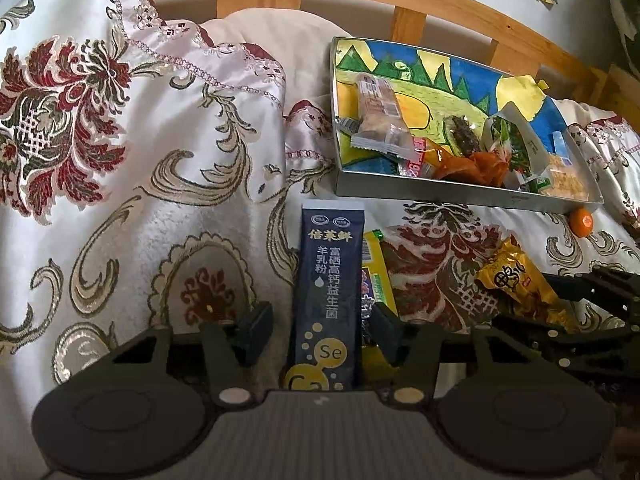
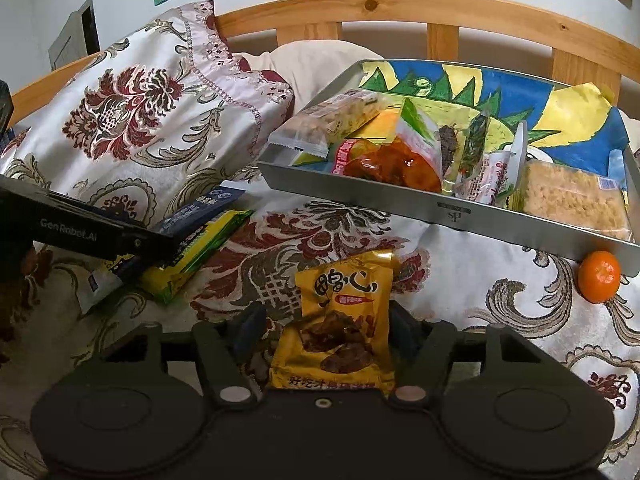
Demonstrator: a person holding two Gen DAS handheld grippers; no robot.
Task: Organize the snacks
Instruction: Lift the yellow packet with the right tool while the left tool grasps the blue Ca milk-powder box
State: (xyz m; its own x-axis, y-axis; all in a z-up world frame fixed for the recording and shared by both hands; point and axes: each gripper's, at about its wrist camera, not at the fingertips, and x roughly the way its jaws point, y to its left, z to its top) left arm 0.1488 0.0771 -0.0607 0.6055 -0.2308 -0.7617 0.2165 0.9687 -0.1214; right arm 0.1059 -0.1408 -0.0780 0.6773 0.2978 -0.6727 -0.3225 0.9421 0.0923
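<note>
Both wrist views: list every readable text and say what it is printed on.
"倍莱鲜", "羊乳粉", "富硒高钙益生菌", "Se": dark blue sachet.
"鸭心": yellow snack packet; its bottom line is partly cut off.
"GenRobot.AI": side of the left tongs.
Small stamp on the metal tray wall: unreadable.
Wrappers inside the tray: too small or blurred.

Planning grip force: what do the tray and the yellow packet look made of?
Tray: likely brushed metal; grey, matte sheen, stamped mark on its wall. Yellow packet: glossy plastic or foil film; it crinkles and catches light at the top.
</note>
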